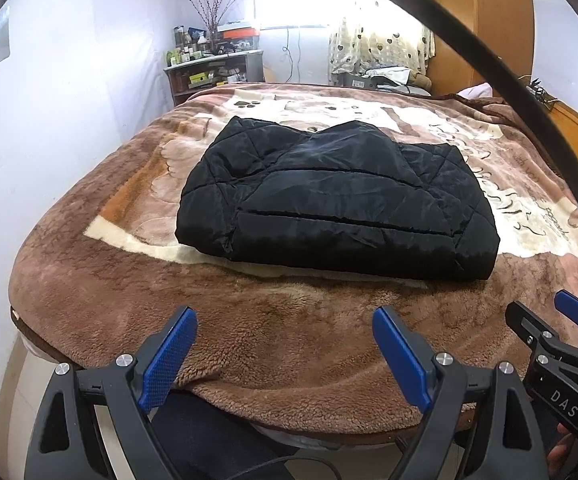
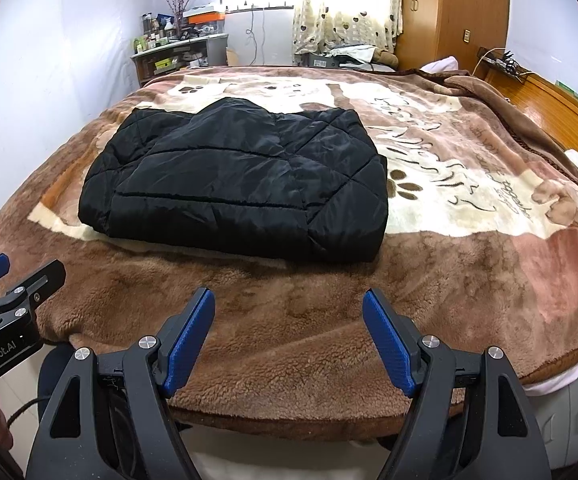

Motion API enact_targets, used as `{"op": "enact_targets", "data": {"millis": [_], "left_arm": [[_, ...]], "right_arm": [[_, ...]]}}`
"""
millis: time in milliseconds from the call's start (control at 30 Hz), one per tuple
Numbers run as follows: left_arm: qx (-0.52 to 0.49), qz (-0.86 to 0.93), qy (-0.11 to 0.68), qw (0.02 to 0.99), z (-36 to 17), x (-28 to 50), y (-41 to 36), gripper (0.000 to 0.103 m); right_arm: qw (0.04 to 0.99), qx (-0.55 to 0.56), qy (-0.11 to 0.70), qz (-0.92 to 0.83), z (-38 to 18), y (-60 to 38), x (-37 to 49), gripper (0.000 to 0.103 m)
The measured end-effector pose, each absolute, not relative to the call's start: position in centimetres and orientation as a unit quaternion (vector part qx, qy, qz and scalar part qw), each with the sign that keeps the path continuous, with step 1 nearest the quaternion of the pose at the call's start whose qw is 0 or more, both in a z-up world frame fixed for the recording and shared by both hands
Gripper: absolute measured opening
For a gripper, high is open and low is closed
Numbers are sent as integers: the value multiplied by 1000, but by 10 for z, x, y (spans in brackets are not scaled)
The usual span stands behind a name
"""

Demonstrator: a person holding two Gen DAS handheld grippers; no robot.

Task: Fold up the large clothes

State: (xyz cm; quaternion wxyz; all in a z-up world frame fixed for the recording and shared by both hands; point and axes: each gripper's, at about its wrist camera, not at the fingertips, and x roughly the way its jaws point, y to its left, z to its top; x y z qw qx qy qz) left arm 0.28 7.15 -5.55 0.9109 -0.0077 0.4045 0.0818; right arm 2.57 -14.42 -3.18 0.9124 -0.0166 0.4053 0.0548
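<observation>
A black quilted jacket lies folded into a compact rectangle on the brown plush blanket of the bed; it also shows in the right wrist view. My left gripper is open and empty, held back over the bed's near edge, well short of the jacket. My right gripper is open and empty too, at the near edge, to the right of the left one. Each gripper shows at the edge of the other's view, the right one and the left one.
The bed's blanket carries a cream printed panel with paw marks and writing. A cluttered shelf unit stands beyond the far left corner. A wooden wardrobe and headboard are at the right. A white wall runs along the left.
</observation>
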Motion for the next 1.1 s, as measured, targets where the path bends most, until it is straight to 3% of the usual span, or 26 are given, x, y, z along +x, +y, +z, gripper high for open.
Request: {"op": "enact_targets", "data": {"millis": [1100], "left_arm": [[-3,91,404,910,-55,1,69,90]], "right_arm": [[910,-16,410,55,-35,-145,22,76]]}}
